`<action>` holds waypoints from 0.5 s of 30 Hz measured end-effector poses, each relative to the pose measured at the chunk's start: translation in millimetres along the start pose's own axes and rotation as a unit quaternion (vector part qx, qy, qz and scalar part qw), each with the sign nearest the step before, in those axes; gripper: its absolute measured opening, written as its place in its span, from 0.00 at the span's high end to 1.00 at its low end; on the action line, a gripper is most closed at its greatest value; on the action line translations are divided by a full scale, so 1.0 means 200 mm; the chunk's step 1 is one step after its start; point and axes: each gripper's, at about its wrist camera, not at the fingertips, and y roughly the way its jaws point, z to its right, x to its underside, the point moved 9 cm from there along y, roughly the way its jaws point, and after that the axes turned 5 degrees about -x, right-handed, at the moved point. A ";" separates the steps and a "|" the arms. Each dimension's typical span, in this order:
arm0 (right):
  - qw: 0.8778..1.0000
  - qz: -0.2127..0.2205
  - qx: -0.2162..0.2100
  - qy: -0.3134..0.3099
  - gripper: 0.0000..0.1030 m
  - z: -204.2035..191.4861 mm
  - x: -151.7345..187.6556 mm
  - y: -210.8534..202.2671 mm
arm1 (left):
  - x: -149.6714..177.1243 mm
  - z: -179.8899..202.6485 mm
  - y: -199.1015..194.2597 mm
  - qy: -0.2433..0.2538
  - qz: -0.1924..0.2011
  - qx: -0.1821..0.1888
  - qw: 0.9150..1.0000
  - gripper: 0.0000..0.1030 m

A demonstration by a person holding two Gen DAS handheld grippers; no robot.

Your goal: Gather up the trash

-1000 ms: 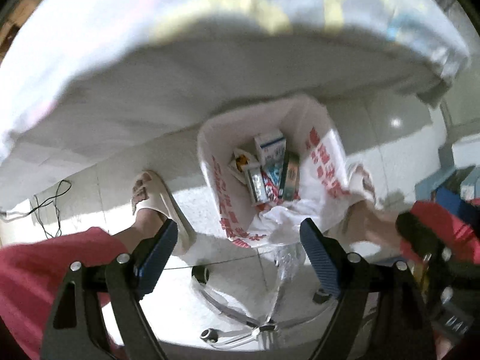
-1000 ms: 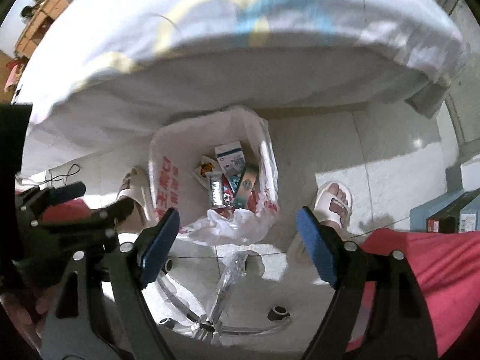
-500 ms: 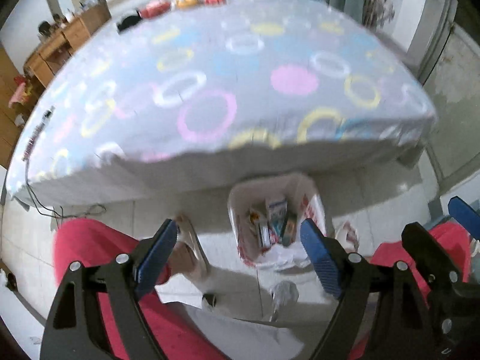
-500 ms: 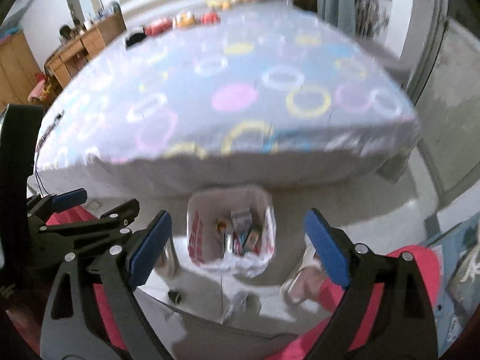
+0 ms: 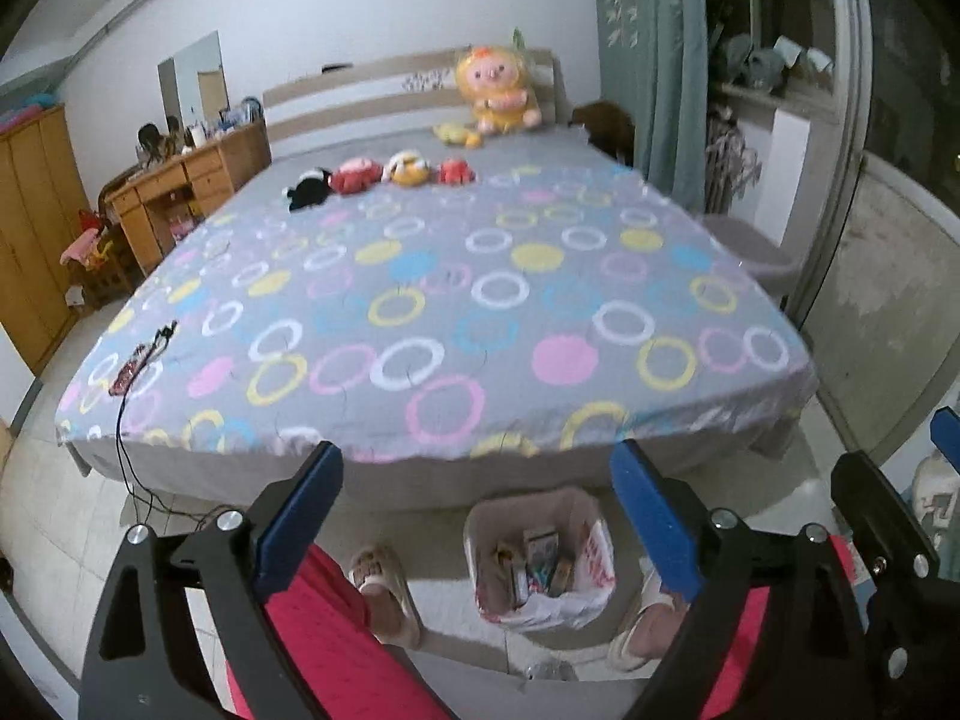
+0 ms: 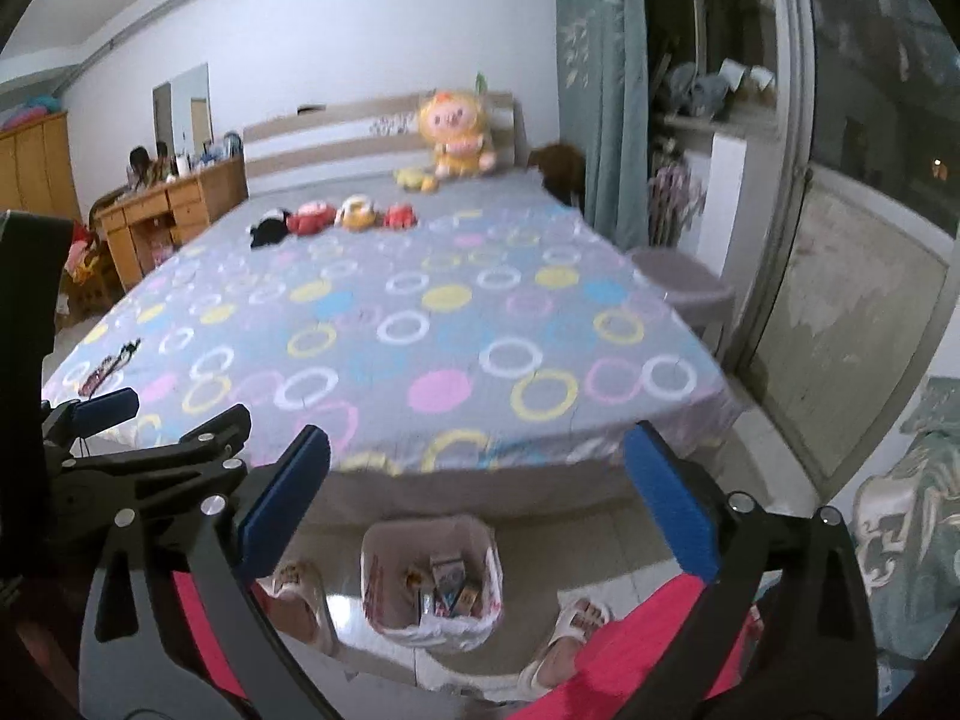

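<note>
A bin lined with a white, red-printed bag (image 5: 594,552) (image 6: 375,576) stands on the floor at the foot of the bed. Several small boxes and wrappers (image 5: 537,558) (image 6: 447,585) lie inside it. My left gripper (image 5: 474,450) hangs high above the bin, jaws opening, with nothing between its blue pads (image 5: 300,510). My right gripper (image 6: 477,432) is just as high, jaws also opening and holding nothing. Each gripper shows at the edge of the other's view.
A bed (image 5: 456,312) with a grey ring-patterned sheet fills the middle; plush toys (image 5: 384,174) sit near its head and a dark cable (image 5: 135,360) lies at its left edge. A person's slippered feet (image 5: 384,588) and red trousers flank the bin. A wooden desk (image 5: 180,180) stands at the left.
Both grippers rose well above the bin and tilted up, so the bed top and room came into view. The bin shrank toward the bottom of both views. Both jaws spread a little wider.
</note>
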 end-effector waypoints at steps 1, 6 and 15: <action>1.000 0.008 0.004 -0.002 0.06 0.00 -0.02 -0.04 | -0.01 -0.01 -0.04 -0.001 0.008 -0.004 1.000 0.14; 0.999 0.031 0.008 -0.005 0.06 -0.01 -0.07 -0.17 | -0.04 -0.03 -0.15 -0.006 0.018 -0.011 1.000 0.11; 0.999 0.048 0.006 -0.004 0.06 -0.02 -0.10 -0.28 | -0.04 -0.08 -0.24 -0.023 0.029 -0.009 0.999 0.09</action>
